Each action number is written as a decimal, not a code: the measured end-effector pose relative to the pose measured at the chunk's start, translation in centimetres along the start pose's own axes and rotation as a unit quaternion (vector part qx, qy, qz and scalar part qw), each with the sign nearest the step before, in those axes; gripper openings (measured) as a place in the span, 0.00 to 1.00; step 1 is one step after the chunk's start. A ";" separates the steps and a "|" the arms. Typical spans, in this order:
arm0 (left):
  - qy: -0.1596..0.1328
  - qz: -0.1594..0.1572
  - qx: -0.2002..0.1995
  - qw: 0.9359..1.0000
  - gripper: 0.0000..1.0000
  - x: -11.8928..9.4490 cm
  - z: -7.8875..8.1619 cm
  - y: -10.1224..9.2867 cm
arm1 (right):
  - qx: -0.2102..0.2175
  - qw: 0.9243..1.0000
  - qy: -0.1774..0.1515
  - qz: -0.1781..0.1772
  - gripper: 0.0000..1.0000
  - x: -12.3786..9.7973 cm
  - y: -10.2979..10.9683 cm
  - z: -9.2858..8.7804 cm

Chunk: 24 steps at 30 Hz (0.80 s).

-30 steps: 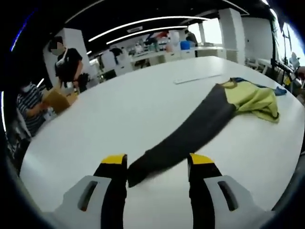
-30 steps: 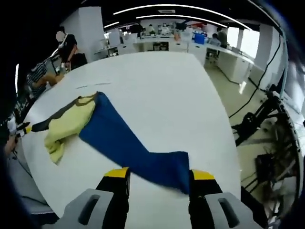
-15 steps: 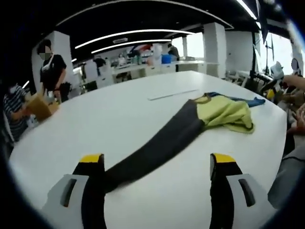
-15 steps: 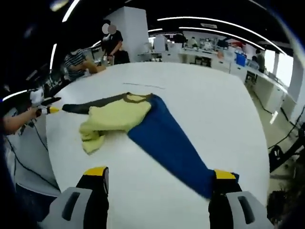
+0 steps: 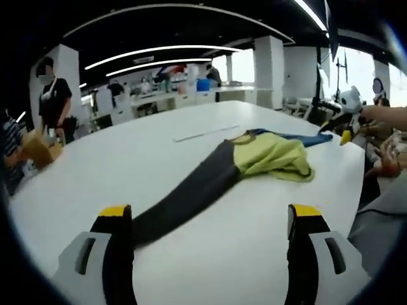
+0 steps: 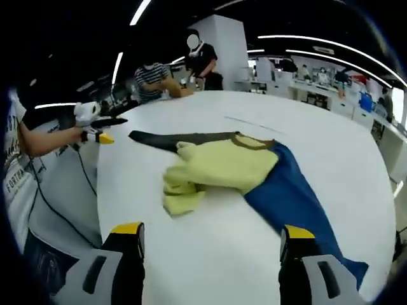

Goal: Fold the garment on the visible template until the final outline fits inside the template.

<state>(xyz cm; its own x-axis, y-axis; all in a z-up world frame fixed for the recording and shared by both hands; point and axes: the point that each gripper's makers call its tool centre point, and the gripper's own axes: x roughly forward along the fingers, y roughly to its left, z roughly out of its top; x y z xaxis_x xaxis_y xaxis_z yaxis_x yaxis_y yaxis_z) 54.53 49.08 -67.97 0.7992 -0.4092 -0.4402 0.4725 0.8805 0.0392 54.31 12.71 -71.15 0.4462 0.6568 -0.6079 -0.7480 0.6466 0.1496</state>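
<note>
A long-sleeved garment lies on the white table [image 5: 95,171]. Its yellow body [image 5: 273,155] is bunched up in the middle, a dark grey sleeve [image 5: 191,190] runs out one way and a blue sleeve [image 6: 299,203] the other. My left gripper [image 5: 210,216] is open, and the grey cuff lies flat just inside its left jaw, touched by neither jaw. My right gripper [image 6: 210,235] is open too, the blue sleeve passing by its right jaw. In the right gripper view the yellow body [image 6: 216,168] sits ahead, with the left gripper [image 6: 102,130] beyond the table's edge.
A thin pale strip [image 5: 206,132] lies on the table past the garment. Several people [image 6: 191,60] stand or sit at the far edge. A person's arm [image 6: 44,140] and a cable hang at the left side. Desks fill the room behind.
Both grippers went from nearly shut on the sleeve ends to wide open, letting the cuffs drop flat. Both cameras then swung round and backed off the table.
</note>
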 end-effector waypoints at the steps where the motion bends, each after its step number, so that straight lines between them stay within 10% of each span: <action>1: 0.000 -0.002 0.000 1.000 0.99 -0.1 0.0 -0.2 | -0.004 1.000 -0.001 0.006 0.85 0.3 0.4 0.1; 24: -0.025 -0.085 -0.028 0.996 0.96 -0.4 1.0 -6.3 | -0.151 0.985 0.044 0.076 0.60 8.7 6.6 0.1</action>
<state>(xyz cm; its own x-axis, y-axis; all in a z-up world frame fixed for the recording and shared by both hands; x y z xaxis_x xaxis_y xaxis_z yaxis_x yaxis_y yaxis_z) 51.61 43.51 -67.10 0.7282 -0.5630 -0.3909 0.5814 0.8094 -0.0826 53.33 22.69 -75.40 0.2839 0.6924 -0.6633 -0.9208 0.3899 0.0130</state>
